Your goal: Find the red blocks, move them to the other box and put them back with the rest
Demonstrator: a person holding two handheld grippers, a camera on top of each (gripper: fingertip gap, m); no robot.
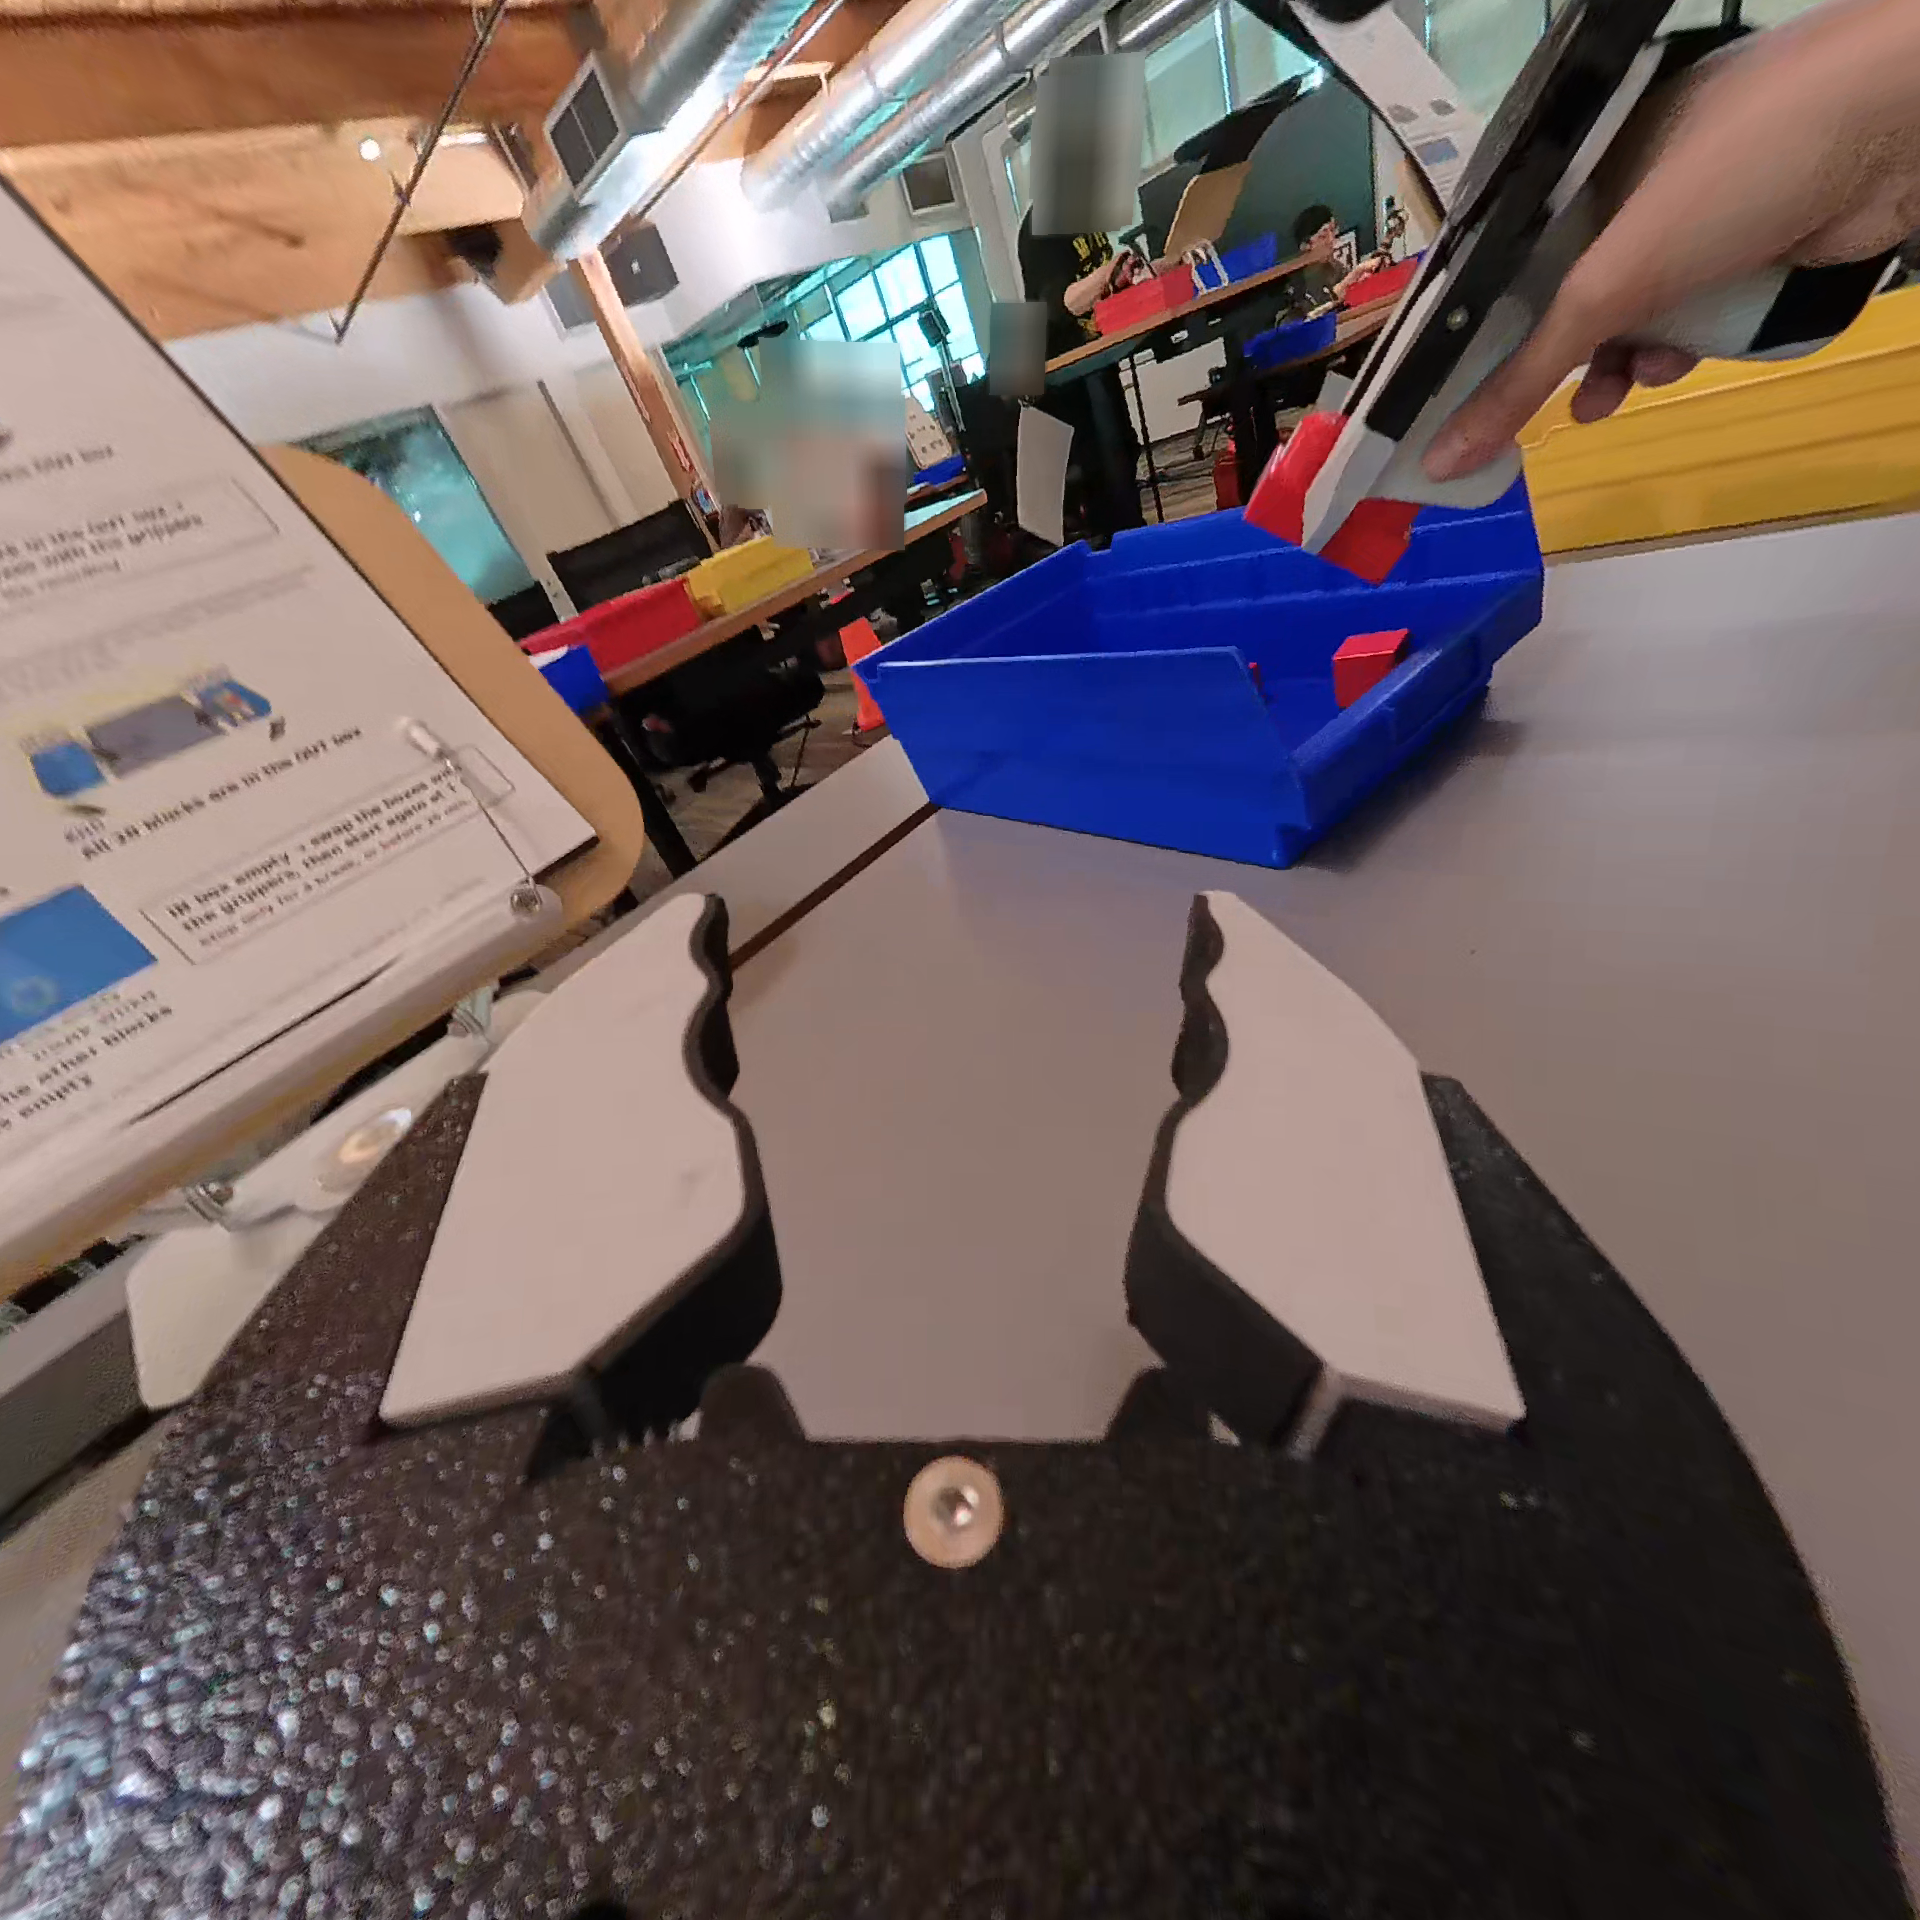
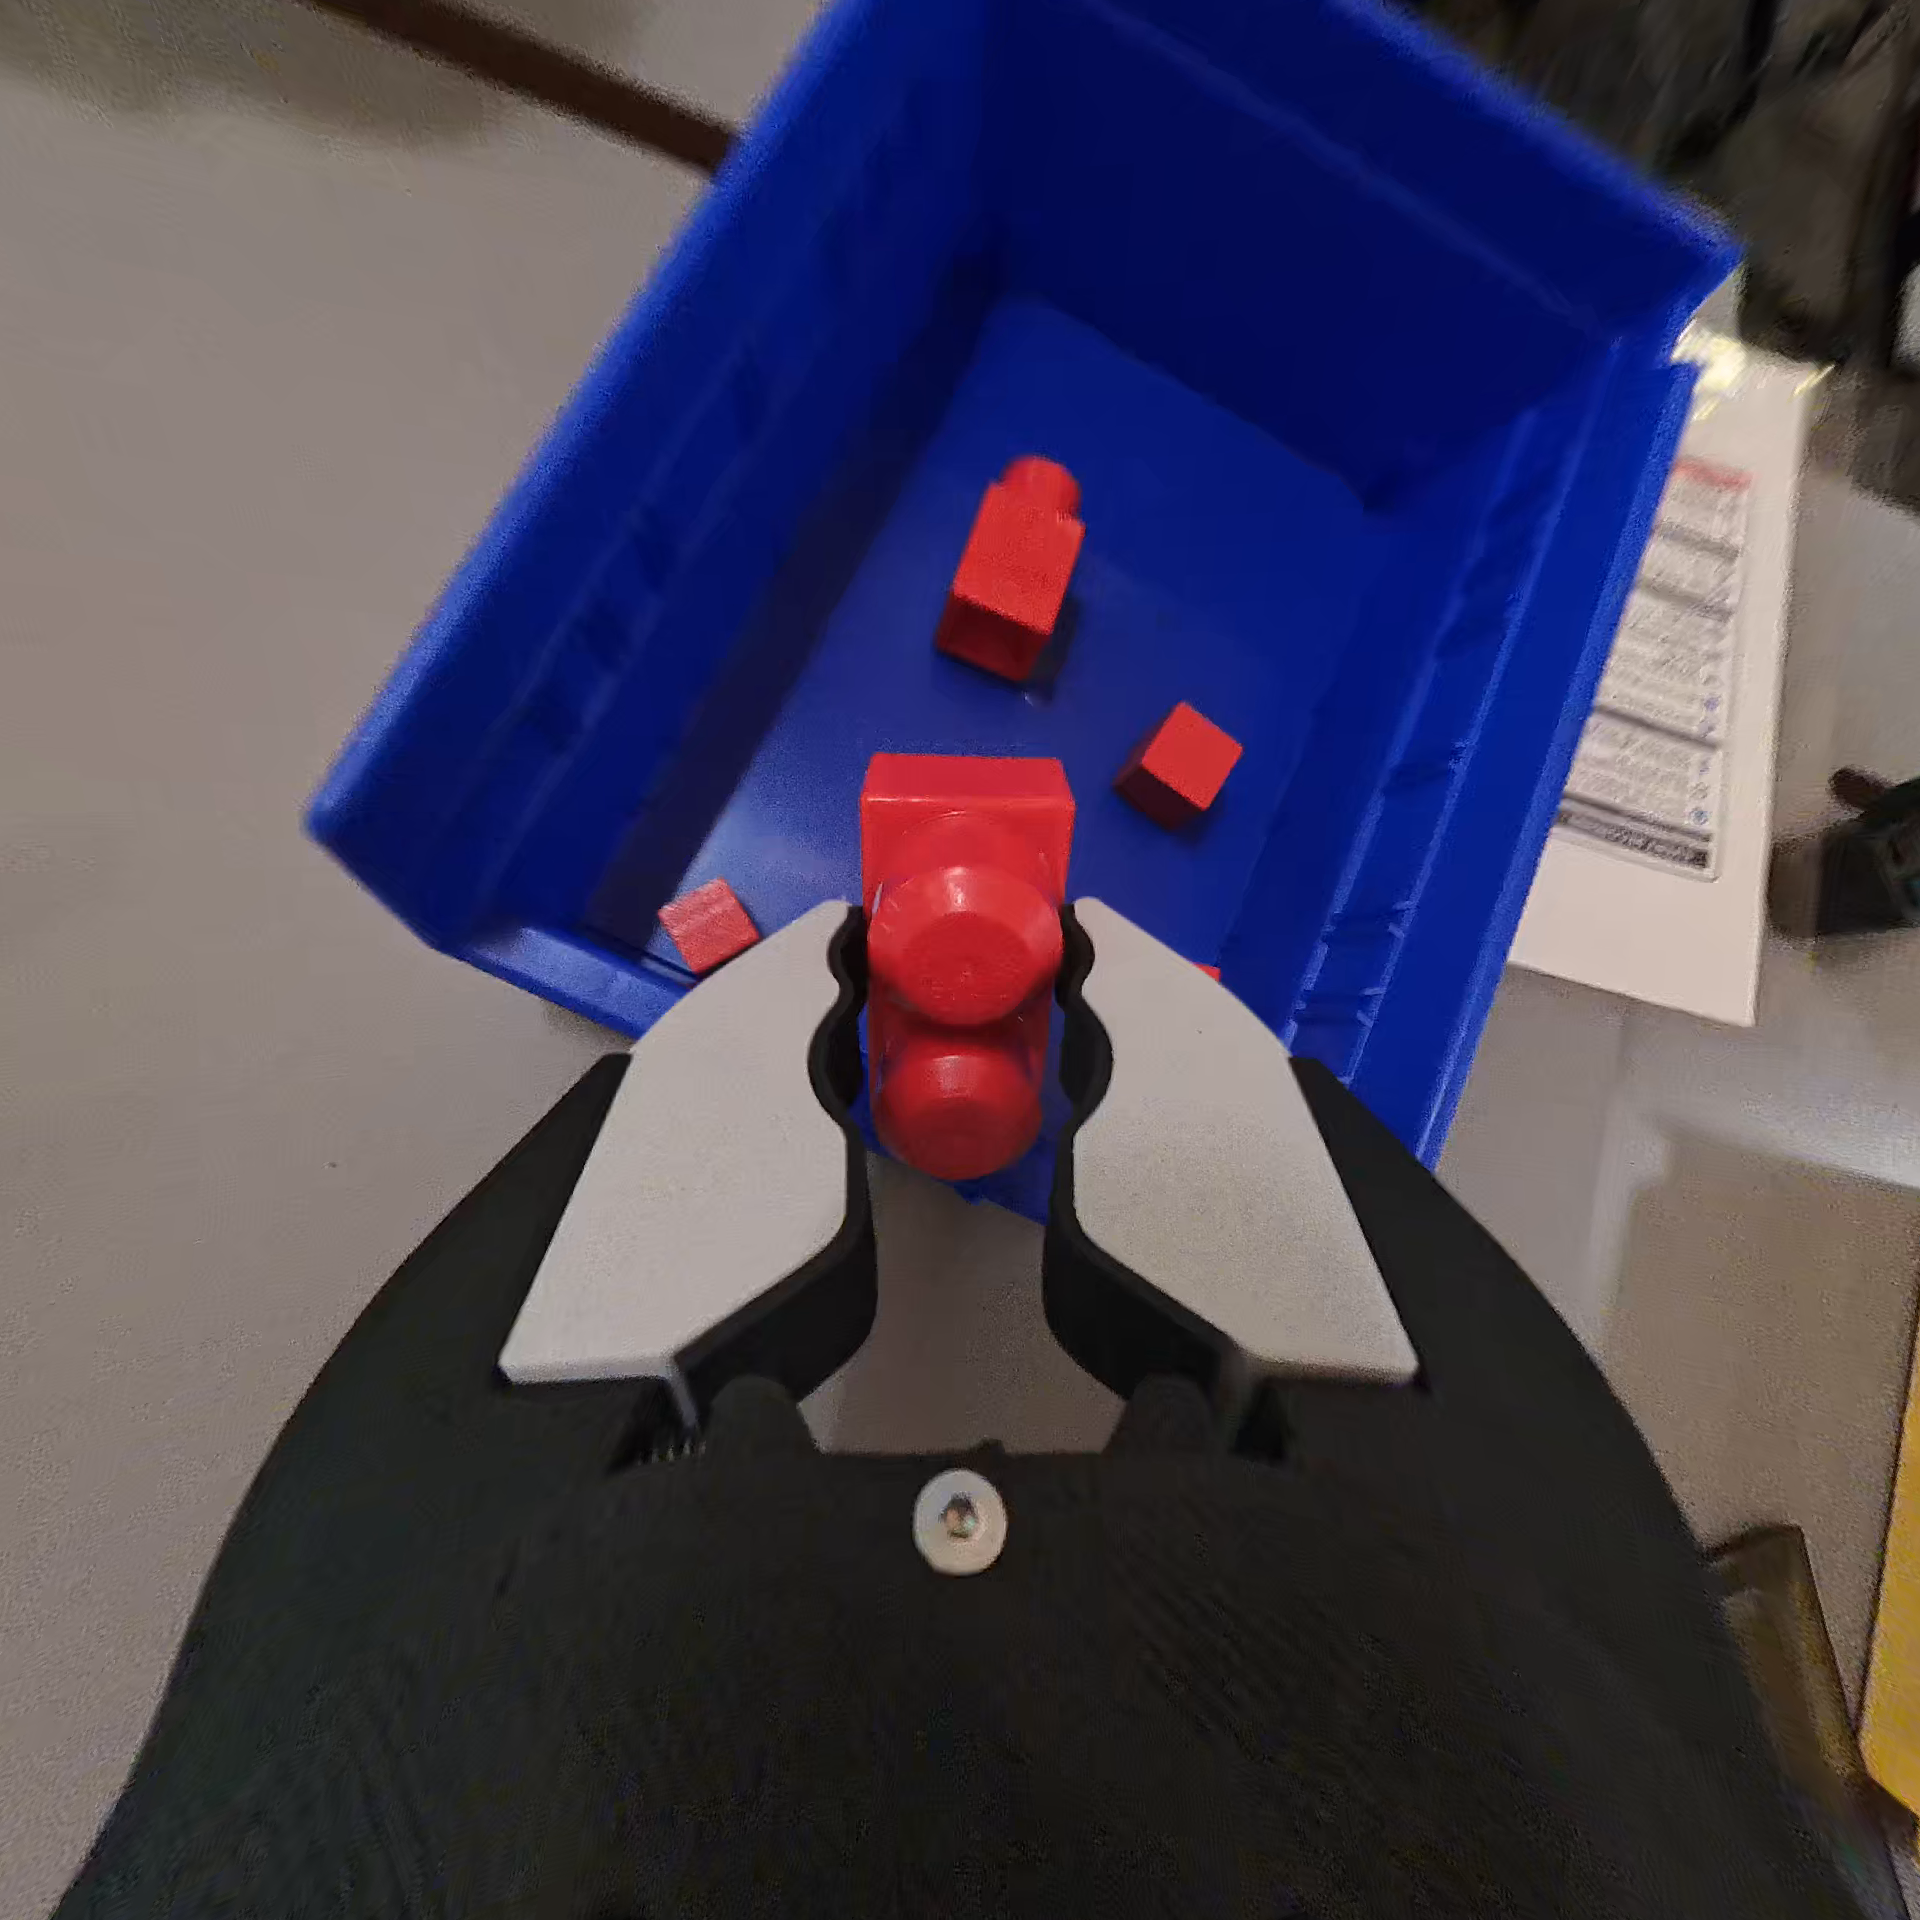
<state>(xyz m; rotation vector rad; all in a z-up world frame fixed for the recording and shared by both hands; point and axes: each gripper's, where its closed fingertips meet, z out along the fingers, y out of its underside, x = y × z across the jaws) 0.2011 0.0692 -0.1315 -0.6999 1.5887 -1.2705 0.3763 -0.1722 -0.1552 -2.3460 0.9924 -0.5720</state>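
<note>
My right gripper (image 2: 961, 935) is shut on a red studded block (image 2: 966, 894) and holds it above the near end of the blue box (image 2: 1039, 260). Both pads press on the block's sides. In the box lie another red studded block (image 2: 1008, 577) and two small red cubes (image 2: 1179, 764) (image 2: 709, 923). In the left wrist view the right gripper (image 1: 1340, 509) hangs over the blue box (image 1: 1122, 748) with the red block (image 1: 1294, 478) in its fingers. My left gripper (image 1: 956, 935) is open and empty, low over the grey table (image 1: 1558, 987), in front of the box.
An instruction sheet on a stand (image 1: 208, 727) is at the left of my left gripper. A yellow bin (image 1: 1714, 447) stands behind the blue box. A printed white sheet (image 2: 1662, 675) lies to the right of the box. People work at tables in the background.
</note>
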